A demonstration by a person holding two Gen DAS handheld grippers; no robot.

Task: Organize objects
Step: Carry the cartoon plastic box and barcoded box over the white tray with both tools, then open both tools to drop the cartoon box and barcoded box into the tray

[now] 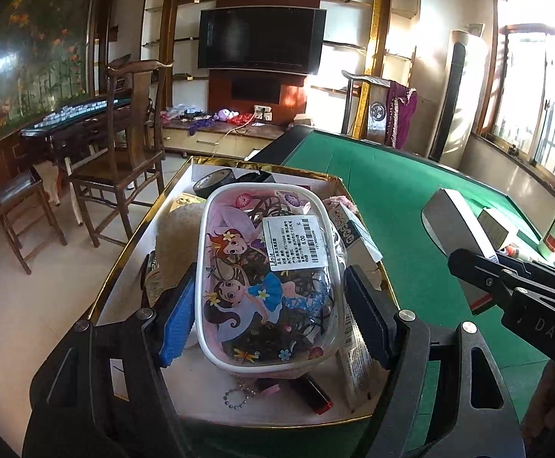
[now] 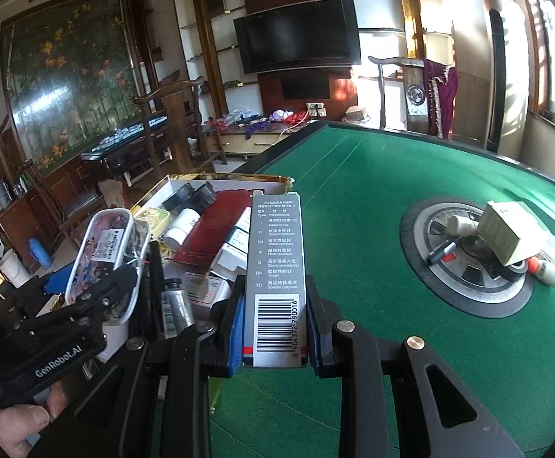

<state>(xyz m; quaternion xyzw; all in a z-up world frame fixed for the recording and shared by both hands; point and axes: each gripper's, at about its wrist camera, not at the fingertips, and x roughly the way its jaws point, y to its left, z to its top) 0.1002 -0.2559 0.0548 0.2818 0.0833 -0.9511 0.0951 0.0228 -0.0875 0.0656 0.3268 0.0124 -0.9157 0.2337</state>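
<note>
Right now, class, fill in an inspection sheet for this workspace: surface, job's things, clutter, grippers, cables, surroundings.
Surface: green felt table.
Job's things: gold-rimmed box full of small items; cartoon pouch; grey barcoded carton.
Clutter: small carton, bottles and pen on the table's centre disc.
Grippers: left hand-held gripper shut on the pouch; right hand-held gripper shut on the grey carton.
Cables: white lead by the television cabinet.
Surroundings: television, wooden chairs.

Each camera sits close behind its own gripper, tilted down over the green table [image 2: 373, 191]. Both share the open box [image 1: 132, 229] and television [image 1: 260, 38].
</note>
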